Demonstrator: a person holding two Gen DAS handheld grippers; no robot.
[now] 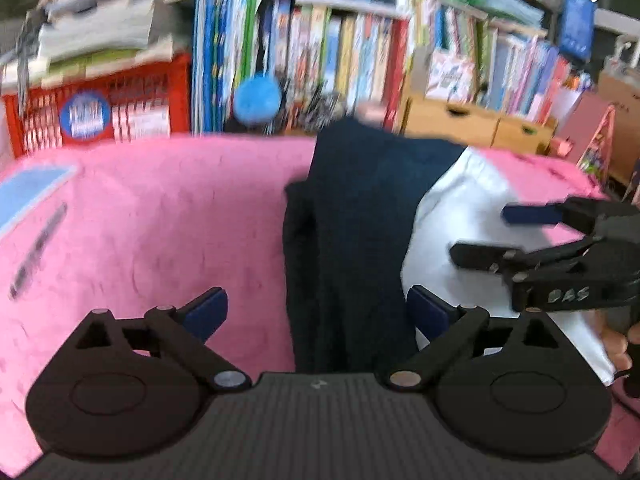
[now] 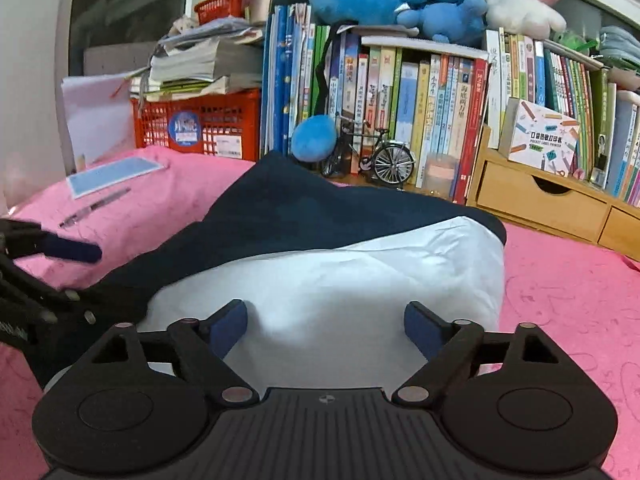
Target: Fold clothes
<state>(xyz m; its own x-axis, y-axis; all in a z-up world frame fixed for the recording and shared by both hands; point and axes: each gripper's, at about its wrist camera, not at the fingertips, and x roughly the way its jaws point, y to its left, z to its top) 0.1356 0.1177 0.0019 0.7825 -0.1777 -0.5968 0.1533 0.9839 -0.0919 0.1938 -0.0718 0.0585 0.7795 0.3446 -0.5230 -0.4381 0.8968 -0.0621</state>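
Garment, navy-and-white, part folded, on pink surface, 12 o'clock of both grippers; left gripper wide, empty; right gripper wide, empty, over white panel; risk: one-layer pinch drags fold askew; pen at 10 o'clock could snag.

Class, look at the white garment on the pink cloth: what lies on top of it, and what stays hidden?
A dark navy garment lies over the far and left parts of the white garment. How far the white fabric extends underneath it cannot be seen. Both rest on the pink cloth.
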